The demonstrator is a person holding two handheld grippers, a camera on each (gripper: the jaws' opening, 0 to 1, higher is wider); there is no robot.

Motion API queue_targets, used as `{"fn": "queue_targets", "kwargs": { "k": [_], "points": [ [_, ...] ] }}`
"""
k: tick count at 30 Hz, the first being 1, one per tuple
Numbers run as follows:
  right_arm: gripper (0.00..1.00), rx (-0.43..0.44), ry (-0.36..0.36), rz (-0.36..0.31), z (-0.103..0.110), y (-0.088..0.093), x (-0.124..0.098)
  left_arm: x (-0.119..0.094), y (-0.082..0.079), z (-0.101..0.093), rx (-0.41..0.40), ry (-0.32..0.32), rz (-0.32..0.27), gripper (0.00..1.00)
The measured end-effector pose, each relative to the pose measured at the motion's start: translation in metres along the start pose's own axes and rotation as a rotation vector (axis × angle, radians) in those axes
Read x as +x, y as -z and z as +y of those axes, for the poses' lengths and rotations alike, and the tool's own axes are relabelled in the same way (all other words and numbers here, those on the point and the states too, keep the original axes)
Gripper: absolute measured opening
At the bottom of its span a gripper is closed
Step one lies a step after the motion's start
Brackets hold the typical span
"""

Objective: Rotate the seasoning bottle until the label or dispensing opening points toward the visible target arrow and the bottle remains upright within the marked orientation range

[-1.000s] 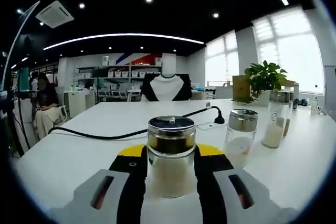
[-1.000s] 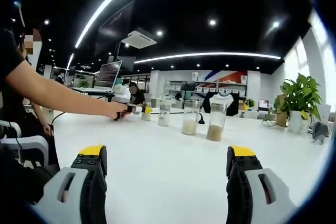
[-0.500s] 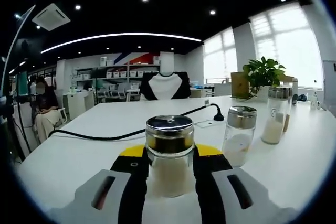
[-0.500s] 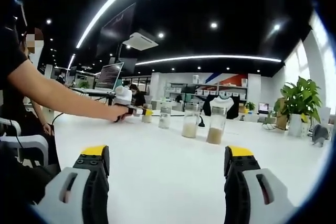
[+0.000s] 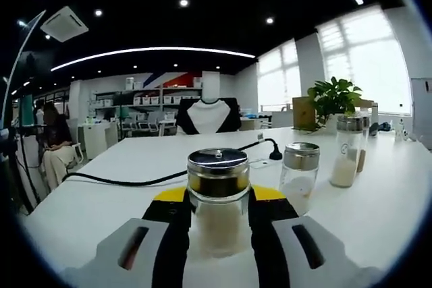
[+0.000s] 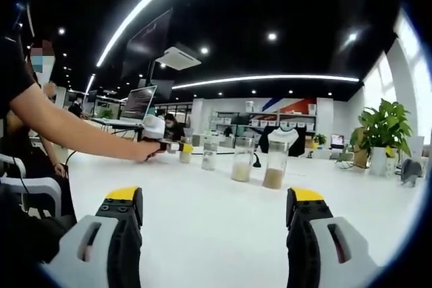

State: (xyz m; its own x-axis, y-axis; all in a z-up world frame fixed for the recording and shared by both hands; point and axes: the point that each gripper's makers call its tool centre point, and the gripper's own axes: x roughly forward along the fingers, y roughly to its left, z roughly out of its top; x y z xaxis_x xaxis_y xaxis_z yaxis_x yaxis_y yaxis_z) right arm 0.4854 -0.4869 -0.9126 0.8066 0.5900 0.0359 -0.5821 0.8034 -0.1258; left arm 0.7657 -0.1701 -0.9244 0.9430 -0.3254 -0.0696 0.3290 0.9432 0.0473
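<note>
A glass seasoning bottle (image 5: 218, 173) with a shiny metal lid and pale powder inside stands upright between the black, yellow-tipped jaws of my left gripper (image 5: 218, 197), which is shut on it. Its base is hidden between the jaws. In the right gripper view this same bottle (image 6: 185, 152) is small and far off on the white table (image 6: 216, 234), beside a person's hand (image 6: 145, 150) holding the left gripper. My right gripper (image 6: 214, 195) hovers low over the table, open, with nothing between its jaws.
A short bottle (image 5: 298, 177) and a tall one (image 5: 346, 156) stand right of the held bottle. A black cable (image 5: 135, 179) crosses the table behind it. A potted plant (image 5: 334, 99) sits at the back right. Several bottles (image 6: 241, 160) line up far ahead of the right gripper.
The left gripper view has swung a little, so the neighbouring bottles sit further left; the held bottle stays between the jaws. The right gripper view has barely shifted.
</note>
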Motion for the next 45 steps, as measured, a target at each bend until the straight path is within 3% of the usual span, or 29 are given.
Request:
{"fn": "queue_targets", "kwargs": {
  "k": [12,16,23,33,45],
  "points": [
    [0.89,0.038,-0.001,-0.011,0.002,0.002,0.002,-0.023,-0.006,-0.021,0.001,0.055,0.017,0.35],
    [0.91,0.039,-0.005,-0.010,0.005,0.000,0.004,-0.033,-0.001,-0.025,0.009,0.033,0.049,0.35],
    [0.99,0.069,-0.029,0.007,0.014,0.001,0.009,-0.053,-0.006,-0.041,-0.019,0.073,0.034,0.35],
    [0.99,0.075,-0.042,0.025,0.022,0.001,0.012,-0.072,-0.018,-0.065,-0.033,0.121,-0.004,0.35],
    [0.99,0.062,-0.044,0.050,0.030,0.001,0.016,-0.093,-0.009,-0.092,-0.017,0.143,0.003,0.35]
  ]
}}
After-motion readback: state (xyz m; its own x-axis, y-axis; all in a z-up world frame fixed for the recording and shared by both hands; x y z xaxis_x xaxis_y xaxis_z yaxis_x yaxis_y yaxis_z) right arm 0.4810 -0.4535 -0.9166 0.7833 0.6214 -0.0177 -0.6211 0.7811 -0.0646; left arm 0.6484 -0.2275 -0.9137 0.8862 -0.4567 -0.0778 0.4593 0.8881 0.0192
